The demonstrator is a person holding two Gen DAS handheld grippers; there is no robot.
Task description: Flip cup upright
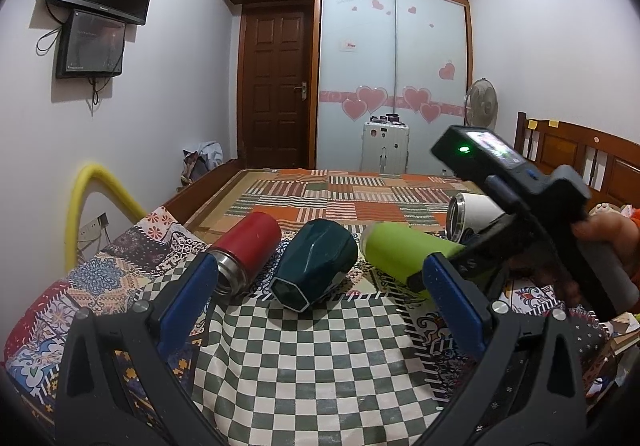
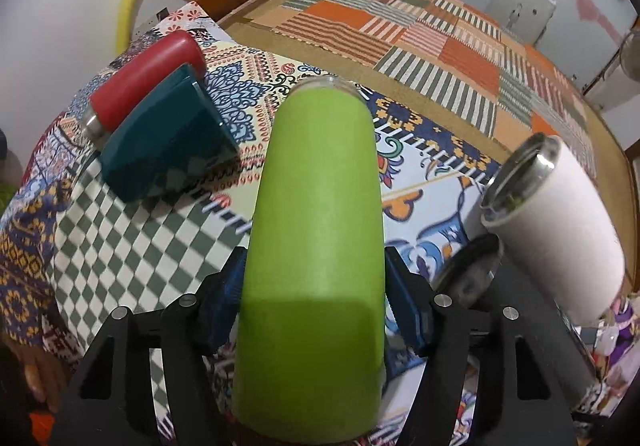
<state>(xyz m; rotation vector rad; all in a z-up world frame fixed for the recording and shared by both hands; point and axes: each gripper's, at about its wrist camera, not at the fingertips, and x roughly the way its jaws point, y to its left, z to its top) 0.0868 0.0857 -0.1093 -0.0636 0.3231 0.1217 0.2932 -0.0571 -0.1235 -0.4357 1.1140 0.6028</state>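
The right gripper (image 2: 314, 310) has its blue pads (image 2: 224, 298) pressed against both sides of the green cup (image 2: 316, 230), which lies on its side on the patterned bedspread (image 2: 120, 246) with its rim end pointing away from the gripper. The left gripper (image 1: 320, 302) hovers wide apart over the checkered patch, holding nothing.

The main risk, as I judge it, is slip during the turn. The green cup is smooth and tapers, and the pads sit toward its base end, so the long body beyond them could swing or rotate between the pads once it is tipped up. The soft bedspread is the second worry: an upright tall cup set on bedding (which gives under weight) may lean and fall over if released too soon.

Taking the green cup as the landmark, the white cup (image 2: 560, 222) lies on its side just beside it on the right, its steel mouth facing the cup; it is the nearest thing to be knocked if the swing goes that way. A round lid-like piece (image 2: 470, 270) lies between the green cup and the white one, near the right pad, though it is too blurred to identify. To the green cup's left lies the dark teal faceted cup (image 2: 168, 142), and beyond that, touching or nearly so, the red cup (image 2: 144, 78); both are also on their sides. The space directly beyond the green cup's rim looks free of obstacles.
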